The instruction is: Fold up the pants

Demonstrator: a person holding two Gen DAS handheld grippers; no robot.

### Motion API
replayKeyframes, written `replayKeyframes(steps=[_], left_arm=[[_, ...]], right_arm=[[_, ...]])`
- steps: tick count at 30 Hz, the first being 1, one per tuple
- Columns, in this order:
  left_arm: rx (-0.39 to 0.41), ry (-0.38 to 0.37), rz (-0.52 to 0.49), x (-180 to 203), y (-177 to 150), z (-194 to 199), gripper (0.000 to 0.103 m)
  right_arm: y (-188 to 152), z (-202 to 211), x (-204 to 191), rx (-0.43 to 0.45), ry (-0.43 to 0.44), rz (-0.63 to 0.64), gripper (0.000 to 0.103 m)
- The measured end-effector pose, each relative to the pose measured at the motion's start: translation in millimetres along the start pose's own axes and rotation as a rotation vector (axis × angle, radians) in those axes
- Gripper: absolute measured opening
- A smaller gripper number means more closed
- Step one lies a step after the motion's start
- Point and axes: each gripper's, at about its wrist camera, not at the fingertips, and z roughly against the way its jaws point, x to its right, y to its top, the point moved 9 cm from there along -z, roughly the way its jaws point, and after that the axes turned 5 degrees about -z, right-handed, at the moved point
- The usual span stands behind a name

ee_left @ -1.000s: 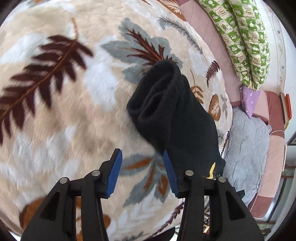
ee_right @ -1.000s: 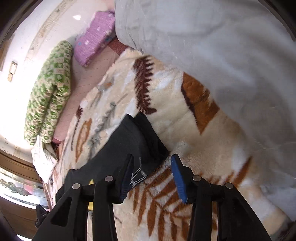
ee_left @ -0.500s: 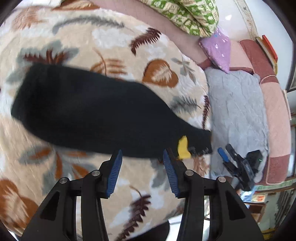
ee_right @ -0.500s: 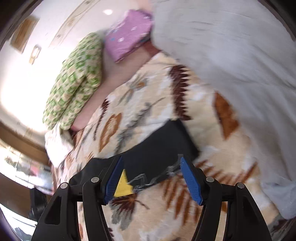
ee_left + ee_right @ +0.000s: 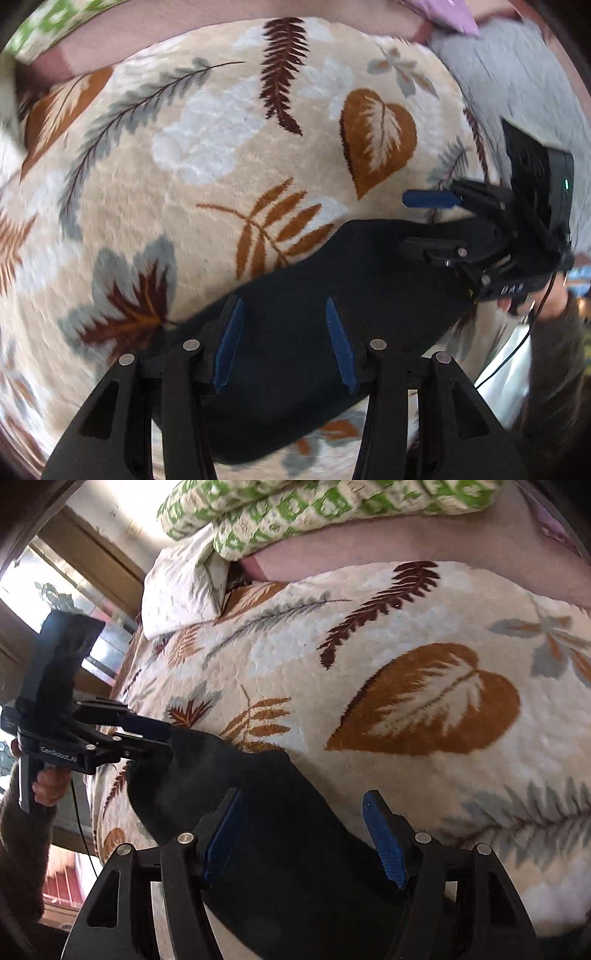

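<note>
Nearest in the left wrist view, the left gripper (image 5: 282,343) hangs over the pants (image 5: 332,291) with its jaws spread wide and nothing between them; the dark cloth fills the gap from 6 o'clock up toward 3 o'clock. In the right wrist view the right gripper (image 5: 306,834) is likewise wide open above the other end of the same pants (image 5: 258,812), which run off toward 9 o'clock. The risk, as I judge it, is a poor pinch: the cloth looks thick and layered, so jaws closing from here could catch only the top layer, or snag the plush blanket (image 5: 207,155) beneath and drag it along, and the bundle could slump open. Uneven lifting at the two ends would skew the fold. The pants are black, matte and soft, lying as a long narrow band with rounded edges across the leaf-patterned blanket on the bed, already doubled lengthwise by the look of it. Beyond, at 12 o'clock, lies a green-patterned quilt (image 5: 332,506).
</note>
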Motion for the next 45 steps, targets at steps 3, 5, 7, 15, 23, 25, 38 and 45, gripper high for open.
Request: replayKeyframes(steps=[3, 5, 7, 15, 23, 25, 38, 45], left_arm=[[-0.034, -0.01, -0.102, -2, 0, -11, 0.045], [-0.053, -0.023, -0.156, 2, 1, -19, 0.045], [-0.081, -0.023, -0.243, 11, 1, -28, 0.045], [-0.179, 0.042, -0.436, 21, -9, -57, 0.045], [-0.031, 0.168, -0.363, 17, -11, -47, 0.01], [-0.002, 0.198, -0.342, 17, -9, -42, 0.007], [0.007, 0.388, -0.174, -22, 9, -29, 0.007], [0.118, 0.15, 0.013, 55, -16, 10, 0.016]], right_arm=[[3, -20, -3, -0.052, 0.038, 0.015, 0.069], [3, -28, -5, -0.08, 0.059, 0.03, 0.069], [2, -37, -5, -0.103, 0.052, 0.054, 0.069], [5, -47, -8, -0.157, 0.103, 0.108, 0.069], [-1, -50, -22, -0.153, 0.114, 0.211, 0.019], [1, -46, -26, -0.121, 0.087, 0.245, 0.01], [16, -48, -3, -0.046, -0.039, 0.155, 0.03], [9, 53, 7, 0.15, -0.029, -0.01, 0.058]])
